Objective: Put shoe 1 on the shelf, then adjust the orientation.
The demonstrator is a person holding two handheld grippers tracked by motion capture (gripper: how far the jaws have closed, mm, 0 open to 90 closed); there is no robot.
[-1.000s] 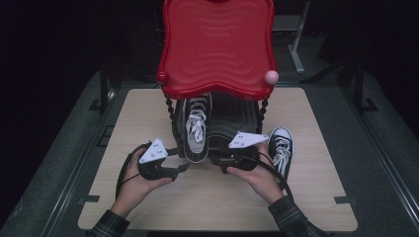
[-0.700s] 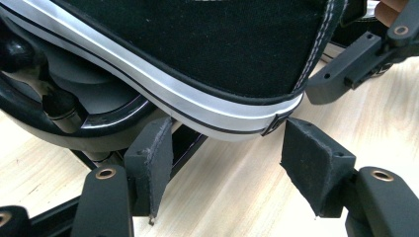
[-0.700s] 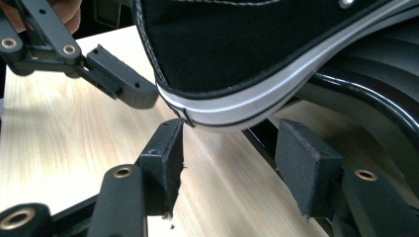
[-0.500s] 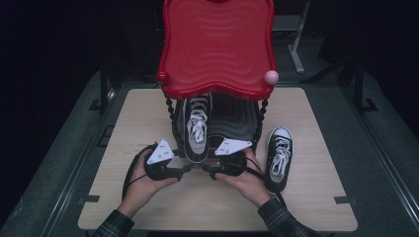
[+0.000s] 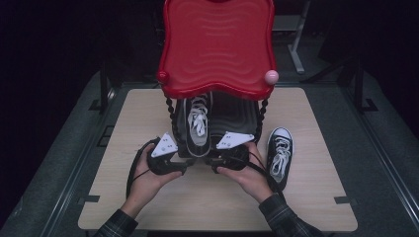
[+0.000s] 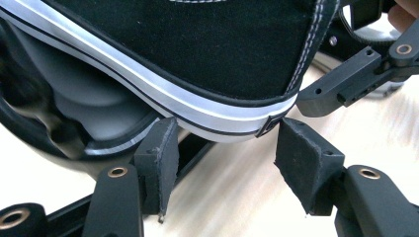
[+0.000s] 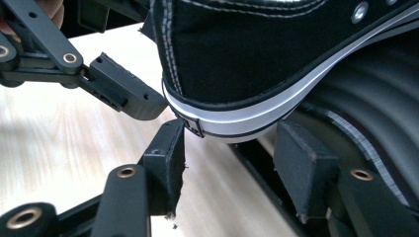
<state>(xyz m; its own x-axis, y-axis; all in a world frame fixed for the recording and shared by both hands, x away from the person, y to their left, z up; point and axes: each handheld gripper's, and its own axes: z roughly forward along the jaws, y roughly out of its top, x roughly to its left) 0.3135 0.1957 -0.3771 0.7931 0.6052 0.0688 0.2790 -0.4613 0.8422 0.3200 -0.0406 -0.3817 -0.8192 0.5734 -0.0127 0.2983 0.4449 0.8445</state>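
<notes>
At the near edge of the rack's lower shelf (image 5: 232,123), under the red top tray (image 5: 217,49), a black high-top sneaker (image 5: 196,126) lies toe-away with its heel hanging out over the bench (image 5: 148,202). Both tools close in on that heel: the left hand-held gripper (image 6: 225,148) stands with its jaws wide on either side of the white sole band, pads near the rubber but not yet pressing, and the right hand-held gripper (image 7: 230,143) is likewise wide open, its jaws flanking the same heel from the other side. The main risk, as I judge it, is crowding: in each gripper view the other tool's jaw sits just beside the heel, so closing both at once could knock jaw against jaw or pinch only the thin sole rim. A grip on that smooth rubber edge alone may slip, and the shoe could tip off the sloped shelf or drag the rack forward. The second sneaker (image 5: 279,153) lies on the bench just beside the right hand (image 5: 249,175) and could be nudged by its trailing cable. A small dark tab sits at the heel seam, but any writing on it is too small to read; no brand mark is legible.
</notes>
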